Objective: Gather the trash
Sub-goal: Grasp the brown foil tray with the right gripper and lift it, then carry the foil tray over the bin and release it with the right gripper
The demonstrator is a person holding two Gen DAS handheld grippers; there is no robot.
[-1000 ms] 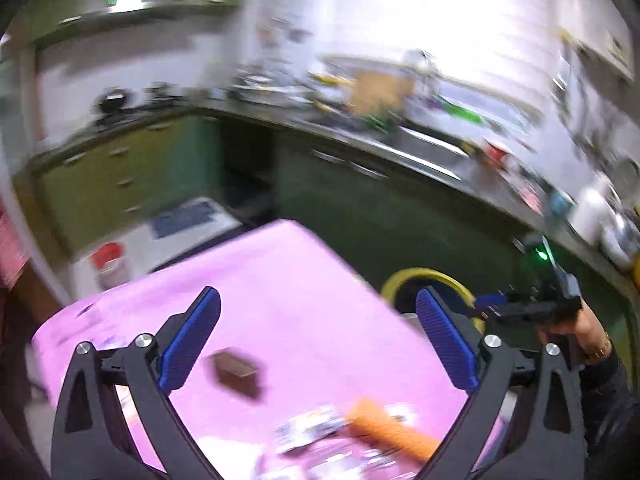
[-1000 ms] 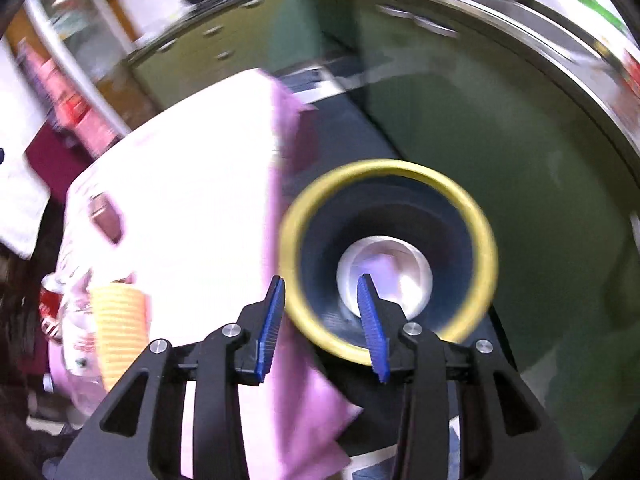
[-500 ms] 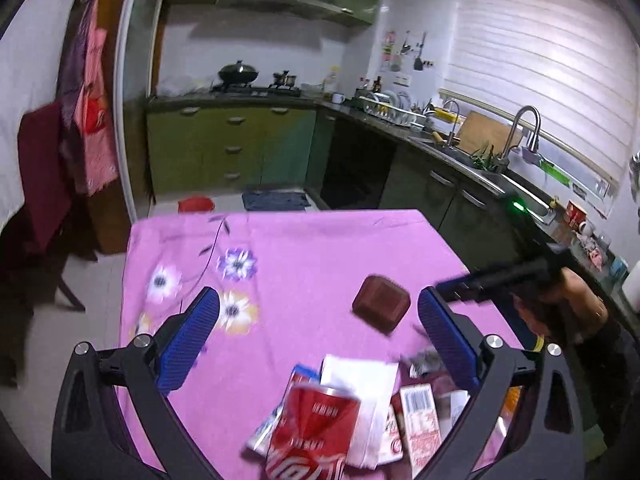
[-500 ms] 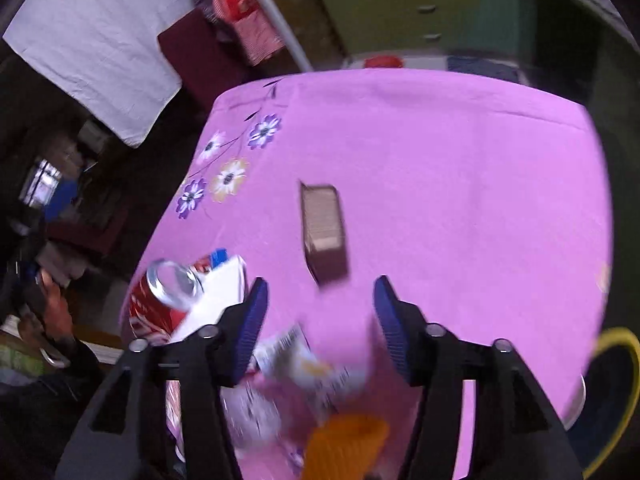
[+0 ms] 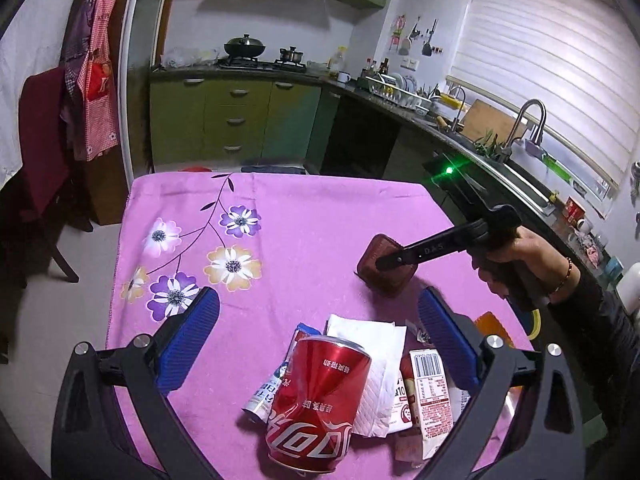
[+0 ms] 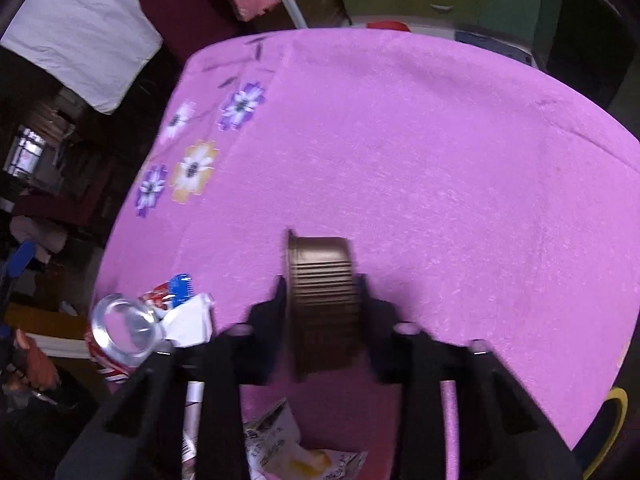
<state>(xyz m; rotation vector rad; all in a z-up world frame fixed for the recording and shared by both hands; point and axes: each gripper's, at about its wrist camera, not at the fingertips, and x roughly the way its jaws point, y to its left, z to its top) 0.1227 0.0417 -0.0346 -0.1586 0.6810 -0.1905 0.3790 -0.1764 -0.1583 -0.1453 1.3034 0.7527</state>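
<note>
A brown ribbed paper cup [image 6: 320,280] lies on its side on the pink tablecloth; it also shows in the left wrist view [image 5: 386,270]. My right gripper [image 6: 322,286] has a finger on each side of it, close to its walls; whether they press it I cannot tell. My left gripper [image 5: 318,324] is open and empty above a trash pile: a dented red cola can [image 5: 320,396], a white napkin [image 5: 380,360] and printed wrappers [image 5: 430,392].
The pink flowered tablecloth [image 5: 280,216] covers the table. A yellow-rimmed bin [image 6: 612,424] stands by the table's right edge. Green kitchen cabinets [image 5: 236,120] and a counter with a sink [image 5: 528,168] are beyond. A dark red chair [image 5: 40,148] stands at the left.
My right gripper swung from over the yellow-rimmed bin back to the table and came down around the brown cup. My left gripper turned from the bin side towards the trash pile.
</note>
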